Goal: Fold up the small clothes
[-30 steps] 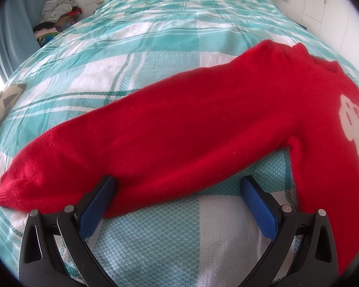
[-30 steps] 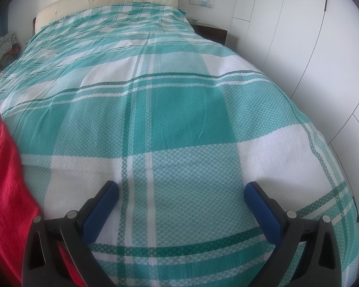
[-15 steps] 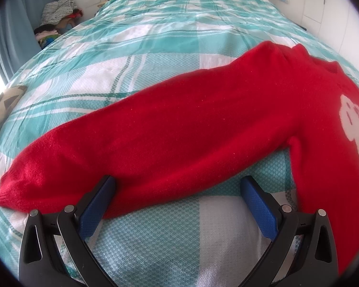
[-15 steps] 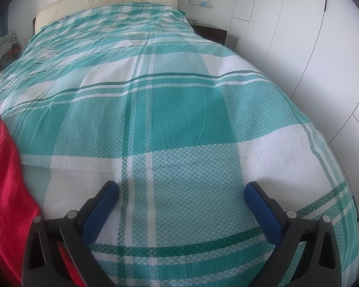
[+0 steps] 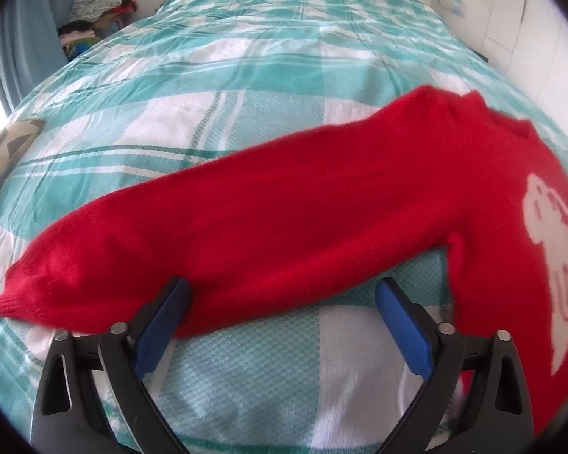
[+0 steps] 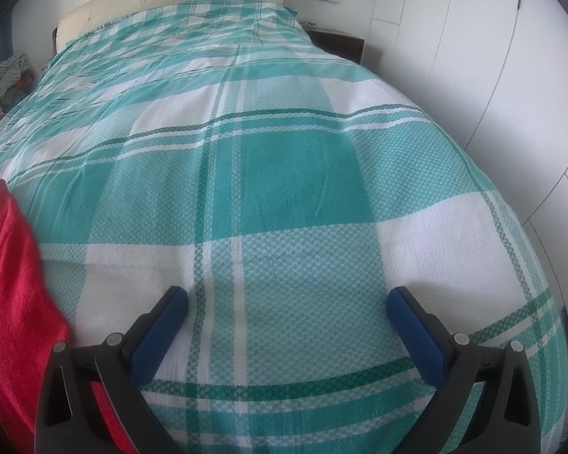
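Left wrist view: left gripper (image 5: 282, 299) fingers spread, just been closing, around the red sweater (image 5: 284, 219) sleeve edge; right gripper (image 6: 287, 308) spread, empty, over the bed (image 6: 284, 159).

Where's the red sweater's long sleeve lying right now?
In the left wrist view the sleeve stretches leftward across the checked bedspread, its cuff at the left, just ahead of the left gripper.

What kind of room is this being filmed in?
Most likely a home bedroom. A large bed with a teal and white checked cover fills both views, with a padded headboard at its far end and tall white wardrobe doors along one side. A red sweater lies spread on the cover.
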